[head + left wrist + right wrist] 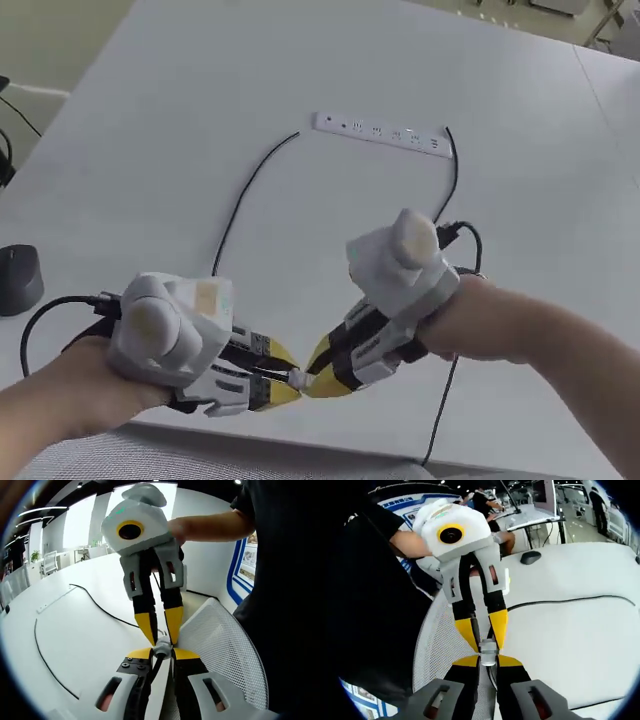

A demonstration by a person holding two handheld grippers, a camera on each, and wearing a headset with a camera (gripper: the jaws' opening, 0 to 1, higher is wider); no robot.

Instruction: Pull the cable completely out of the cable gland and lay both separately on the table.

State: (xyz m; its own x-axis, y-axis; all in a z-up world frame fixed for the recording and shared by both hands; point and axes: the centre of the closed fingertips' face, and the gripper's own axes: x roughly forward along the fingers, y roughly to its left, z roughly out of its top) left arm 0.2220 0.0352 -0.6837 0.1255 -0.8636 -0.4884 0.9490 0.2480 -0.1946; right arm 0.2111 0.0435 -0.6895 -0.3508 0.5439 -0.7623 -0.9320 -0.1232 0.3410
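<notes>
The small white cable gland [297, 379] hangs just above the table's near edge, between the two gripper tips. My left gripper [283, 381] comes in from the left and my right gripper [314, 377] from the right. In the left gripper view the black cable [153, 672] leaves the gland [162, 650] and runs back between my left gripper's [163, 654] shut jaws. My right gripper [487, 661] is shut on the gland [488, 653]. The rest of the cable [243, 192] lies in a long curve on the white table [200, 120].
A white power strip [383, 133] lies at the far side, its black cord [455, 175] trailing toward the right hand. A dark mouse [18, 278] sits at the left edge. A white mesh chair [220, 640] stands below the table's near edge.
</notes>
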